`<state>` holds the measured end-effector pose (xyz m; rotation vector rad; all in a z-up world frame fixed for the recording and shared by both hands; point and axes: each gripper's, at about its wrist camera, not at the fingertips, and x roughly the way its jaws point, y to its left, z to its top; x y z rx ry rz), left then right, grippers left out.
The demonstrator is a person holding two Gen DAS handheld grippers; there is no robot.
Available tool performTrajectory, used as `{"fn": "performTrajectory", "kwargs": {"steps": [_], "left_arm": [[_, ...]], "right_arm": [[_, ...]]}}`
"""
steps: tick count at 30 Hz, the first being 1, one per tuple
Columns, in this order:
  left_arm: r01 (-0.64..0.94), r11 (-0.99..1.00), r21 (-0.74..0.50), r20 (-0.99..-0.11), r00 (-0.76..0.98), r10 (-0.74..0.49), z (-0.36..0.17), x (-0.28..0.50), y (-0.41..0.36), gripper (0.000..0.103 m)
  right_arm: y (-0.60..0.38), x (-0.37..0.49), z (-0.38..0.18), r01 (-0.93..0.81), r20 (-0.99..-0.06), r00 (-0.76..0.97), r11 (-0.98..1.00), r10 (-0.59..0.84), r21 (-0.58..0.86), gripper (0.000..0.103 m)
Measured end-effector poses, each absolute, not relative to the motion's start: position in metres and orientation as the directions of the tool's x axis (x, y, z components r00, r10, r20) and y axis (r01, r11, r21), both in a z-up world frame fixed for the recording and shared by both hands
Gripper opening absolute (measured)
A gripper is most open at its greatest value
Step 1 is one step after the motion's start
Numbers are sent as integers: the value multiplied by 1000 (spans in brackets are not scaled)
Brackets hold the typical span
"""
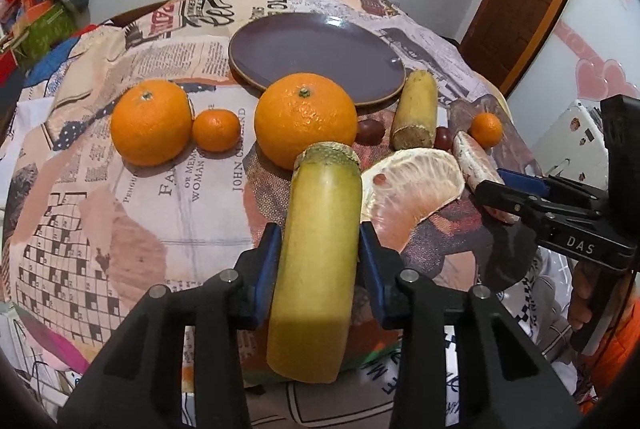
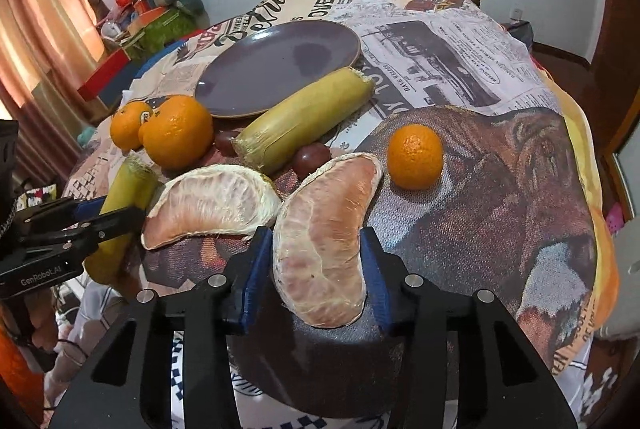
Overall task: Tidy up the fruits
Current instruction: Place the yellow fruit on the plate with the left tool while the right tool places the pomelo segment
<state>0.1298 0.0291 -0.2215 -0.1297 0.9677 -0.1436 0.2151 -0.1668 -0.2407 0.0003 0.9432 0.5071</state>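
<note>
left gripper [image 1: 320, 257] pinched sugarcane piece [image 1: 318, 261], long axis toward the plate [image 1: 280, 45] | right gripper [image 2: 316, 269] clamped pomelo segment [image 2: 324, 241] on edge, near the table's front edge, long axis pointing away

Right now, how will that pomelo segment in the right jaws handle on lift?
The pomelo segment probably squashes easily: only thin membrane covers the pulp. The right gripper pinches its midsection, so the curved ends may sag or swing.

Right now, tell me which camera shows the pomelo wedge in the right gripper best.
The right wrist view: the pomelo wedge fills the centre between the right gripper pads, showing its whole pink face. The left wrist view catches only its end, edge-on, at the right side.
</note>
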Motion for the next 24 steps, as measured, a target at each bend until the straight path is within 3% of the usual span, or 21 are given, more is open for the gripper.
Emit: {"fn": "performTrajectory", "kwargs": {"steps": [24], "left_arm": [[82, 979, -186, -647, 740, -185, -132, 150, 39, 34]], "right_arm": [[-161, 233, -166, -459, -597, 648, 868, 473, 190, 40]]}}
